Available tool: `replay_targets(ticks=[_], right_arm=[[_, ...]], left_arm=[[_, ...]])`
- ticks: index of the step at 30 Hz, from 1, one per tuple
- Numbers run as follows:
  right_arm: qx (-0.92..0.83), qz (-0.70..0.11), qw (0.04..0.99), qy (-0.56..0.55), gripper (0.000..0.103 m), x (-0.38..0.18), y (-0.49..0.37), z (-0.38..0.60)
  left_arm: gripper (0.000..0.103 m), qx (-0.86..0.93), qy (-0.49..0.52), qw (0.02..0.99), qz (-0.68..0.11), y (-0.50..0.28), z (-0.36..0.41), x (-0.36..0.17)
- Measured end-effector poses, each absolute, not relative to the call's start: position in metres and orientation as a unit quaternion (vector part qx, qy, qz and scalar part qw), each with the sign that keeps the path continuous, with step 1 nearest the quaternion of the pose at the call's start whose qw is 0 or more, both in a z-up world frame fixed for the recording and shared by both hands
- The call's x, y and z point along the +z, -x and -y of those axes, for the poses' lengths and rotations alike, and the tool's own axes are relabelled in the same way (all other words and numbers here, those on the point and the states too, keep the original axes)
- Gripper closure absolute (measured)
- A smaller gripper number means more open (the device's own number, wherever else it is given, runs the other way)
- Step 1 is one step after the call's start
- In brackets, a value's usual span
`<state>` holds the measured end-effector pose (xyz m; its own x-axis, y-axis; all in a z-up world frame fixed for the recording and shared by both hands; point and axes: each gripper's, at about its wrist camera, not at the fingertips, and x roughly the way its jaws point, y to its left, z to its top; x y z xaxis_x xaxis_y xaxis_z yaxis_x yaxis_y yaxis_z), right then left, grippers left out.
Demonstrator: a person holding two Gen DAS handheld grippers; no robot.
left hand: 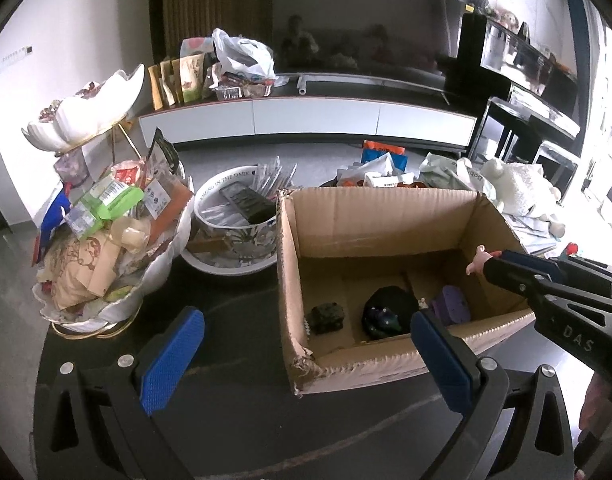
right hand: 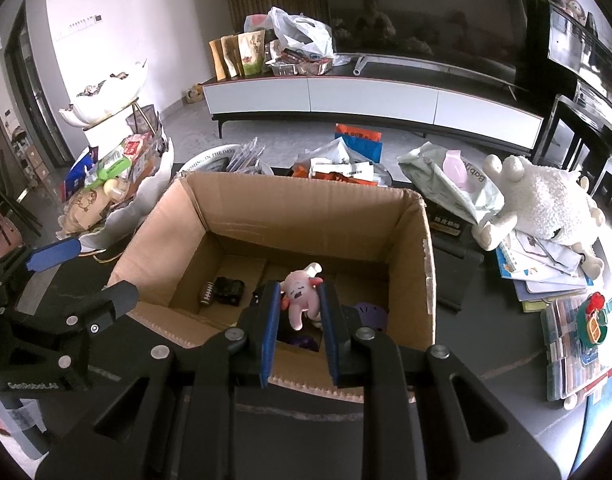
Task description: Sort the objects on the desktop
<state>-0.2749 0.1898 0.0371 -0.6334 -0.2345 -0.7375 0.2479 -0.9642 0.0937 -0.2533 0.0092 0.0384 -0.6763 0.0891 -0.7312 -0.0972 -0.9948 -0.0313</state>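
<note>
The right tongs (right hand: 300, 300) are clamped on a small pink soft toy (right hand: 300, 298), its body pinched between the two blue pads with the head and a pale limb poking out above and the legs dangling below. They hang over the open cardboard box (right hand: 306, 204), above its near right part, and the toy is clear of the walls and not touching anything inside. The left tongs (left hand: 306, 354) stand wide apart and empty, held over the dark table (left hand: 234, 312) just in front of the box's near left corner. In the box, a dark blocky object (left hand: 326, 317) and a small football-shaped piece (right hand: 207, 293) lie toward the left, a dark rounded thing (left hand: 385, 312) sits in the middle, and a purple item (left hand: 451, 306) lies near the right wall. The step in hand looks like dropping the toy in with the others. To do it well, I would lower the right tongs until the toy's feet are below the rim, keep them away from the jagged near edge, aim for the bare cardboard floor, then part the pads fully so the plush does not cling to one. The left tongs should stay outside the box. Around it, a heaped white shell-shaped dish (left hand: 154, 276) fills the table's left edge and a white plush animal (right hand: 545, 204) the right.
</note>
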Motion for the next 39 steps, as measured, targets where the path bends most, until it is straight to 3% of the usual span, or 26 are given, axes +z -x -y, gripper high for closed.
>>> replay_targets(ticks=[36,39], right_arm=[[-0.889,0.008,0.116,-0.443,0.085,0.008,0.298,-0.184],[-0.890,0.003,0.112,-0.442,0.079,0.009,0.298,-0.182]], left_arm=[[0.001,0.907,0.418,0.043,-0.004,0.254,0.006,0.028],[0.001,0.906,0.421,0.044,-0.005,0.254,0.006,0.026]])
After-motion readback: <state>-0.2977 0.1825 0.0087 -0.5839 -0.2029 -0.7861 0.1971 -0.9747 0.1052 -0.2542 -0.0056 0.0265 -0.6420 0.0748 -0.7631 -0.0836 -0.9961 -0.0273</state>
